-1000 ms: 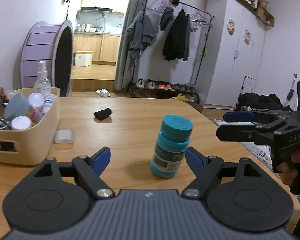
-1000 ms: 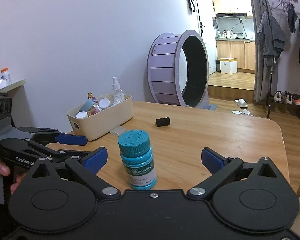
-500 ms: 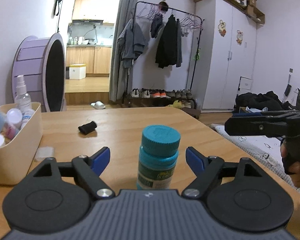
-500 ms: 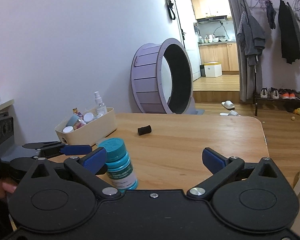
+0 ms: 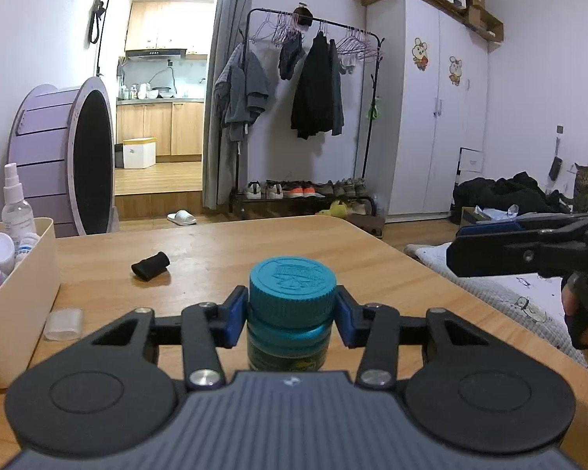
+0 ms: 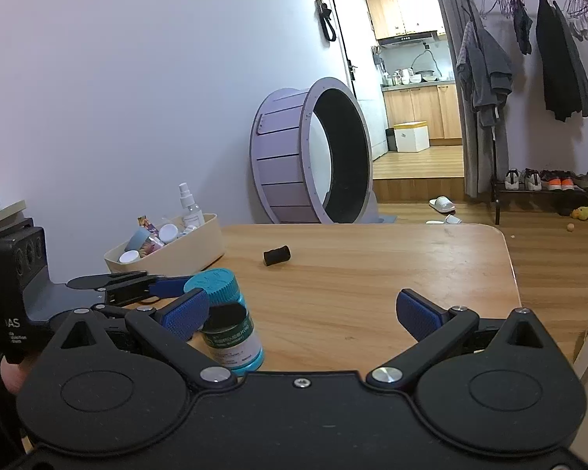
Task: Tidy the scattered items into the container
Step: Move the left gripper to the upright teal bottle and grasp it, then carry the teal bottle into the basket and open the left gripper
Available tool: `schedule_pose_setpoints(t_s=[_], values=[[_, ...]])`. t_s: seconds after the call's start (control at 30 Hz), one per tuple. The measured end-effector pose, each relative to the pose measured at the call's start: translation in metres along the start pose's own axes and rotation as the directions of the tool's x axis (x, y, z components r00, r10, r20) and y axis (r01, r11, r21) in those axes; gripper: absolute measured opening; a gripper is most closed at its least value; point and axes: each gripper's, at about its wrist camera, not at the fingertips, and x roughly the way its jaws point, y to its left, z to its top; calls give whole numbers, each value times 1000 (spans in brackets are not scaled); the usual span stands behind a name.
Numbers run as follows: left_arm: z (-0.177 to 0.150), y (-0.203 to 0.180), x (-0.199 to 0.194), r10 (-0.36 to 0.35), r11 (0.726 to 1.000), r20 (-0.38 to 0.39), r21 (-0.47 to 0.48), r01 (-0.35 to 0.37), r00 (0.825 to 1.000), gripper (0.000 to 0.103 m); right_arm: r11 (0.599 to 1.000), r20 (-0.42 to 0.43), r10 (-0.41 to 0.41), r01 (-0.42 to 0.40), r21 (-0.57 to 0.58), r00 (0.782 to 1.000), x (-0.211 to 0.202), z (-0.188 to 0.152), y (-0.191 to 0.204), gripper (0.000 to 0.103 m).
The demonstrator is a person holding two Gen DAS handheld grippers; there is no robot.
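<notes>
standing upright on the wooden table (image 5: 372, 258), the teal pill bottle (image 5: 292, 309) sits between the blue pads (image 5: 233, 315) of the left gripper (image 5: 292, 313), whose jaws have just been closing and now press on either side of its ribbed cap. the bottle's base rests on the tabletop near the front edge. from the right wrist view the same bottle (image 6: 231, 325) shows beside the right gripper (image 6: 305, 313), whose jaws stand wide apart with nothing between them, its left pad in front of the bottle's shoulder. off to the left the cream container (image 5: 23, 293) holds a spray bottle (image 5: 15, 203) and several white-capped jars. a small clear cap (image 5: 63, 323) lies just beside the container's wall, and a short black roll (image 5: 151, 268) lies farther back on the table, well apart from the bottle.
</notes>
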Motion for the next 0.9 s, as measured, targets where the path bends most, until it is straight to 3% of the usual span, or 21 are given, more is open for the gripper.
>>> schedule_pose_setpoints(t_s=[0.47, 0.9], values=[[12, 17, -35, 27, 999, 92, -31, -24, 995, 46, 1000, 24, 4, -4, 8, 1000, 5, 0, 9, 103], [34, 86, -98, 215, 972, 187, -142, -190, 959, 46, 999, 3, 51, -51, -11, 999, 28, 3, 36, 103]])
